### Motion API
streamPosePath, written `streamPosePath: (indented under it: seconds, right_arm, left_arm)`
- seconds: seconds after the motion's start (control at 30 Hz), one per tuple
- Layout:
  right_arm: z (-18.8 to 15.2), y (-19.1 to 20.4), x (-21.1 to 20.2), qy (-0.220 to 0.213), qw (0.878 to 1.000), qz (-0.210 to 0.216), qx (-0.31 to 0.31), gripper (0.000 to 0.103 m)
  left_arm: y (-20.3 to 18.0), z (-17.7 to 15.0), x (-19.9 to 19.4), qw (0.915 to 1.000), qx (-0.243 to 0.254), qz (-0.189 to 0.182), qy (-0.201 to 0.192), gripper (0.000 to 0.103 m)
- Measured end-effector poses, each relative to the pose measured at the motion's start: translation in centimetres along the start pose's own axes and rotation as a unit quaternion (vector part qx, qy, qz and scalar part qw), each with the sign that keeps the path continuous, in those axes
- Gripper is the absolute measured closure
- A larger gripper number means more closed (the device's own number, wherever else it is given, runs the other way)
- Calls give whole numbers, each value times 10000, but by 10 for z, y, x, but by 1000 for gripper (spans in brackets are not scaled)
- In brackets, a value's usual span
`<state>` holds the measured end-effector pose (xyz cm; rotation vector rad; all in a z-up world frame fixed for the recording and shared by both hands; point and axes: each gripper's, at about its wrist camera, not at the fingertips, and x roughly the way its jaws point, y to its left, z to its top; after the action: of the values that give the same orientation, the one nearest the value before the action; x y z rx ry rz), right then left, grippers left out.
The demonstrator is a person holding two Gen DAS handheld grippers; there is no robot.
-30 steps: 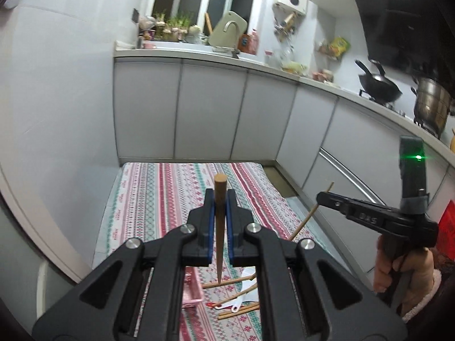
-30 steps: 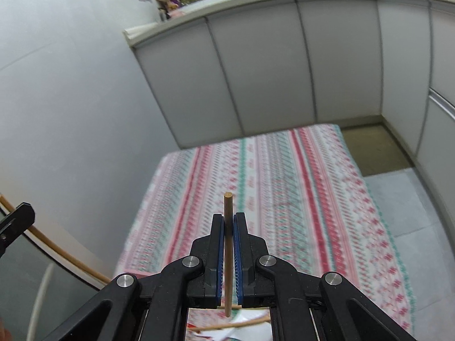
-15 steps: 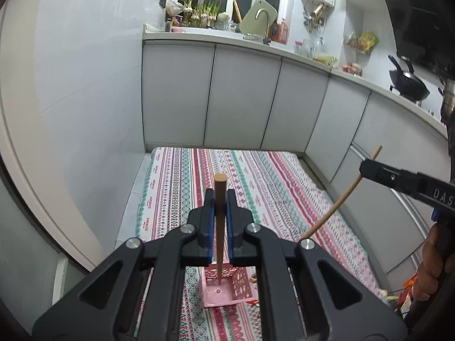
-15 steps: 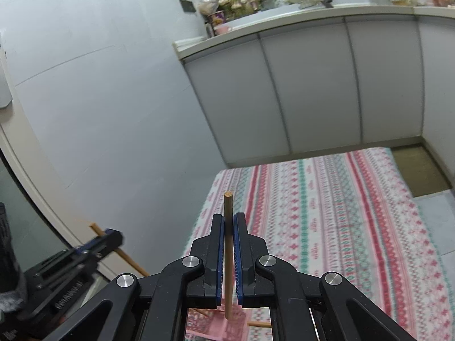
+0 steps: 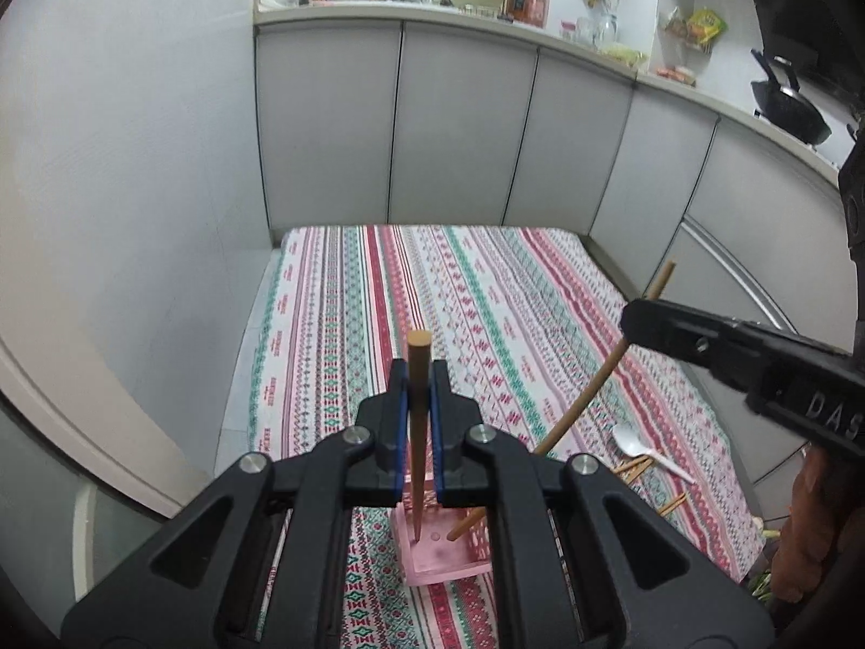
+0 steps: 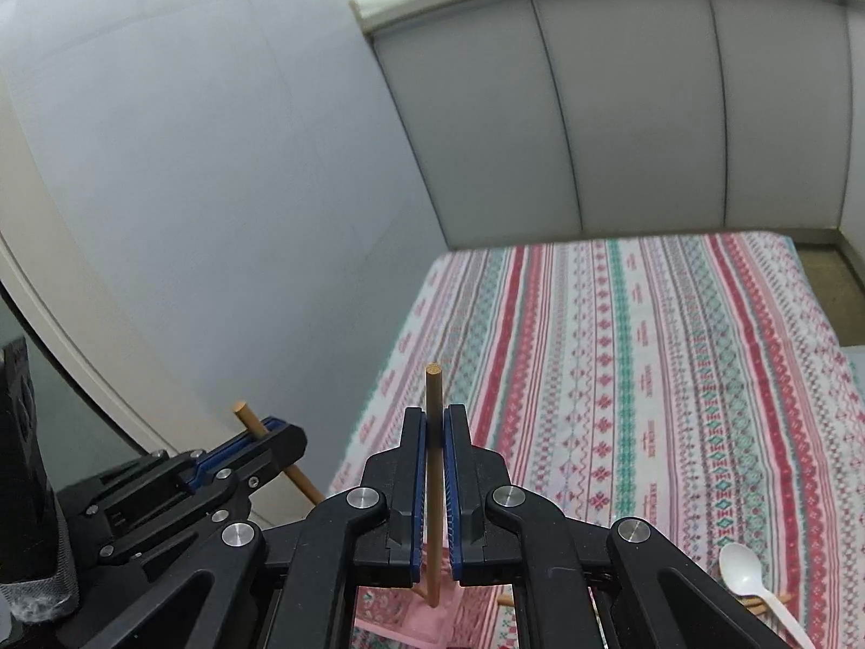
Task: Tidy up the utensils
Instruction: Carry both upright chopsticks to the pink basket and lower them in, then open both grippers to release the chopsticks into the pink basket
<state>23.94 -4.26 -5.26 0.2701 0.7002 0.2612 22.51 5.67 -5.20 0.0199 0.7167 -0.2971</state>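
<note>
My left gripper [image 5: 419, 378] is shut on a dark brown chopstick [image 5: 417, 459] that stands upright, its tip down inside a small pink basket [image 5: 432, 568] on the striped cloth. My right gripper [image 5: 632, 322] comes in from the right, shut on a lighter chopstick [image 5: 584, 405] that slants down with its tip in the same basket. In the right wrist view, the right gripper [image 6: 432, 416] pinches its chopstick [image 6: 432, 389] above the pink basket [image 6: 405, 619]. The left gripper [image 6: 281, 432] is close at the left.
A white plastic spoon [image 5: 632, 443] [image 6: 743, 576] and a few loose chopsticks [image 5: 638, 468] lie on the cloth [image 5: 486, 297] to the right of the basket. Grey cabinet doors [image 5: 459, 124] close the far side, and a white wall [image 5: 135, 162] runs along the left.
Both grippers have come down and together toward the pink basket. The two chopstick tips, earlier above the cloth, are now inside it. Both grips are unchanged.
</note>
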Motion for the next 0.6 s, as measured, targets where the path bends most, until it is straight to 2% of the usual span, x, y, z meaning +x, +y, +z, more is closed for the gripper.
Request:
streamPosePath:
  seconds: [0.2,0.43,0.6]
  right_arm:
    - [-7,-8,28,256,9996,-53,102,98]
    - [-6,-13,43,269,9995,-38,183,97]
    - [-4,-16,46,238,9994,-44,259,93]
  left_arm:
    - [7,2,5,9998,-171,-108,-23,95]
    - [8,6,14,9997,-176,-144,-93,95]
    - [16,7,23,9986,-443,-296,27,95]
